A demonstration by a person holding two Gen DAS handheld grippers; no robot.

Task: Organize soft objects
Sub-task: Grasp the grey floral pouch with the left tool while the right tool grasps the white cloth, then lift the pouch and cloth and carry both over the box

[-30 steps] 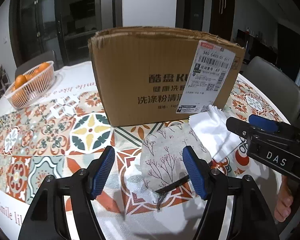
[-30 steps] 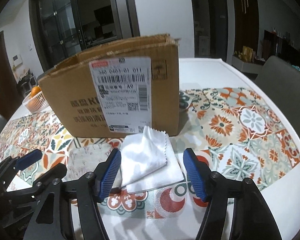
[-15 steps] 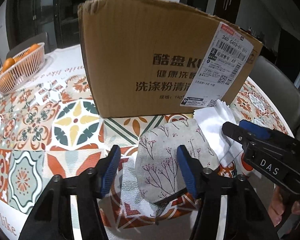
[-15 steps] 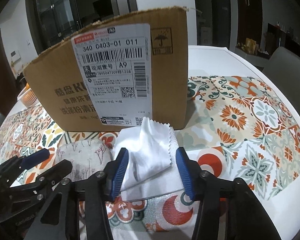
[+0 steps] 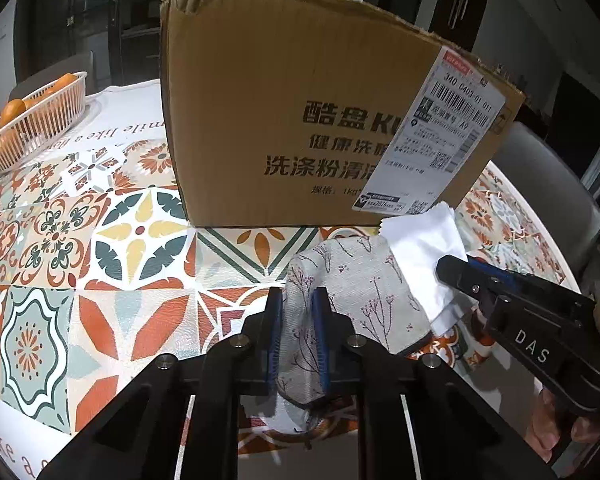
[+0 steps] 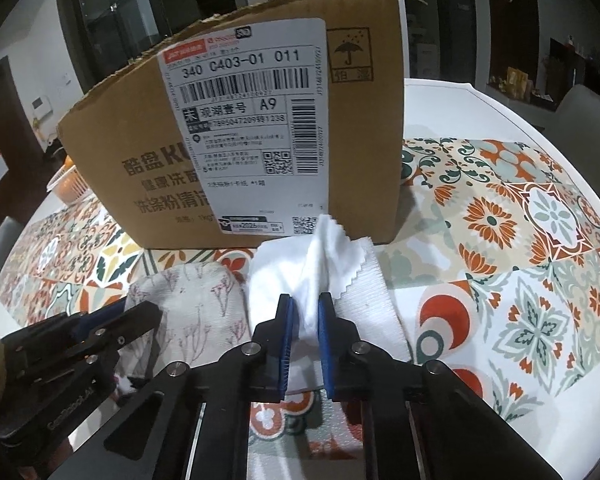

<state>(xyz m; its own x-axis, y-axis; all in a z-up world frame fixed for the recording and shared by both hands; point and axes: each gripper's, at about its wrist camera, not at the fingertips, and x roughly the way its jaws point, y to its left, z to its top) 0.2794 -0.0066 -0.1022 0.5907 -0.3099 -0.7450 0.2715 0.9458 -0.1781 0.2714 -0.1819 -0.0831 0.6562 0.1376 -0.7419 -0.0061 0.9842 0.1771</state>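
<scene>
A grey floral cloth lies on the patterned tablecloth in front of a cardboard box. My left gripper is closing on a bunched-up fold at the cloth's left edge, and its blue pads press the fabric. Right beside it lies a white cloth, partly over a white ribbed one. My right gripper is closing on a raised fold of the white cloth, pads squeezing it. In each wrist view the other gripper shows from the side: the right gripper and the left gripper.
The open-topped box with a shipping label stands close behind both cloths. A white basket of oranges sits far left on the table. A grey chair stands beyond the right edge. A hand holds the right gripper.
Both grippers came down and slightly forward onto the cloths, and their jaws went from wide open to pinched on the fabric. Each cloth has bunched up between the pads.
</scene>
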